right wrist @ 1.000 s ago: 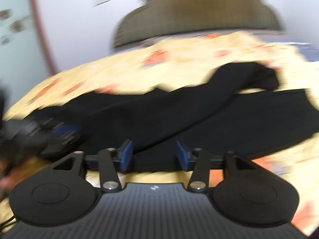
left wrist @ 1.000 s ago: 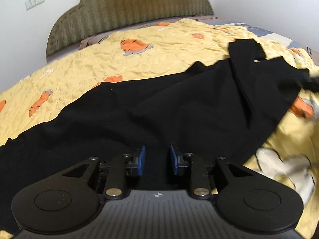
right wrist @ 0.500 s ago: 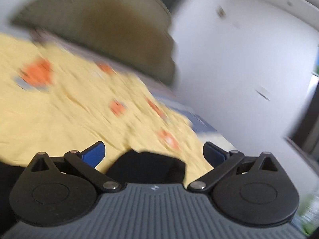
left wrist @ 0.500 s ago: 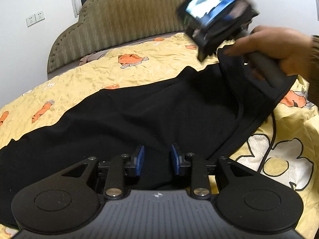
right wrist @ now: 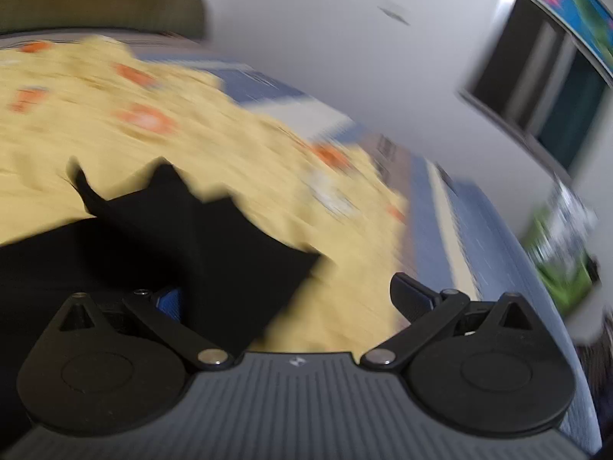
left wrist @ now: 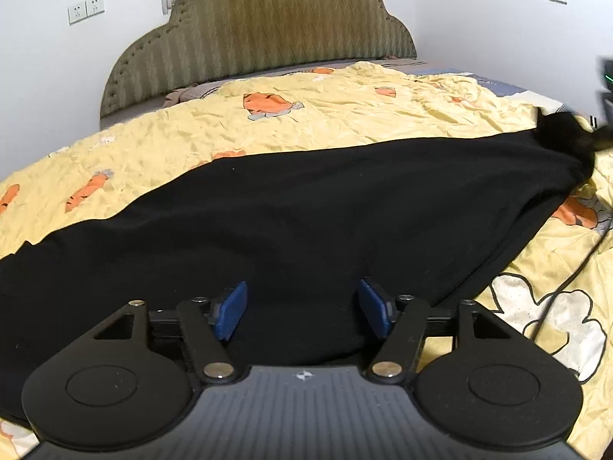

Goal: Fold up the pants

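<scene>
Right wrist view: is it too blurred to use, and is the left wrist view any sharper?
Right wrist view: heavy motion smear across the yellow duvet and window; only the right tool and the black pants outline read. Left wrist view: sharp, evenly lit, fisheye bending the headboard; the pants show as featureless black, blurred only at the far right end.

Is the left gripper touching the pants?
Cannot tell. In the left wrist view the open left gripper sits over the pants, but no contact or gap shows.
</scene>
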Available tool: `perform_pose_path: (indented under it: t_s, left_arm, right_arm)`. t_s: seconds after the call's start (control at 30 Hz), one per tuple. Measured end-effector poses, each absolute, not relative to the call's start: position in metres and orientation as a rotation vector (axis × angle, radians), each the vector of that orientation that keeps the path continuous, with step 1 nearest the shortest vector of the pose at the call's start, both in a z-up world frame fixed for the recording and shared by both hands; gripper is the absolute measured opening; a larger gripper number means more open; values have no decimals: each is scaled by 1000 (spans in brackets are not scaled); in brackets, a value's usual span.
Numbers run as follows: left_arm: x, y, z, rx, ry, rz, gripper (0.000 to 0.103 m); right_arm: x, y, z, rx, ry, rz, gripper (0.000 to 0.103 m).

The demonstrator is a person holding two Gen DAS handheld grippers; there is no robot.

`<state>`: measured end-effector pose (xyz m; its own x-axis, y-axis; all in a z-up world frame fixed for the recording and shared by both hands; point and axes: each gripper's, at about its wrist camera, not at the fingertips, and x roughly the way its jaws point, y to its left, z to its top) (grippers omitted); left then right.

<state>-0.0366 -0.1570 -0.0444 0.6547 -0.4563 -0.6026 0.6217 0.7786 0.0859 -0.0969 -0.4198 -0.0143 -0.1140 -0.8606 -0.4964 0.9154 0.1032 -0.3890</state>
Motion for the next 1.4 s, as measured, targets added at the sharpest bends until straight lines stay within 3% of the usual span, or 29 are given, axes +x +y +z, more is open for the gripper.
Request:
perform_pose_path:
  t_s: [0.13,0.3,0.53,0.6,0.67,0.87,0.97,1.07,1.2,1.33,1.4]
  left_arm:
    - [-39,-161,-45,322,583,-615,65]
    - [-39,-160,-46,318,585,-616,66]
    - [-38,-160,-46,315,587,-617,66]
    - [-39,-160,-46,313,587,-615,67]
    - [-39,-160,-46,315,585,-615,67]
    - [-34,-156,-35,321,630,-634,67]
    - [-33,-143,-24,324,625,-611,68]
    - [-32,-122,-12,302,599,-559,68]
    - [-29,-88,0,276,582,-458,70]
    - [-24,-44,9,234,560,-334,71]
    - [-17,-16,13,170,571,-268,71]
  right_arm:
    - [-182,-422,-23,345,648,-1590,103]
    - [-225,-413,-7,330,487,-1623,103]
    - [-258,-451,2,625,266,-1200,103]
    - [-273,-468,-7,785,219,-1159,98]
    - [-281,-483,-18,914,194,-1034,81]
    - [-256,-483,-29,949,279,-977,75]
    - [-236,-451,-20,819,290,-787,77]
    - [-209,-398,-7,599,324,-555,89]
    - [-161,-306,7,25,414,-427,88]
    - [-134,-227,0,-474,468,-333,65]
    - [-126,-195,-7,-593,480,-286,61]
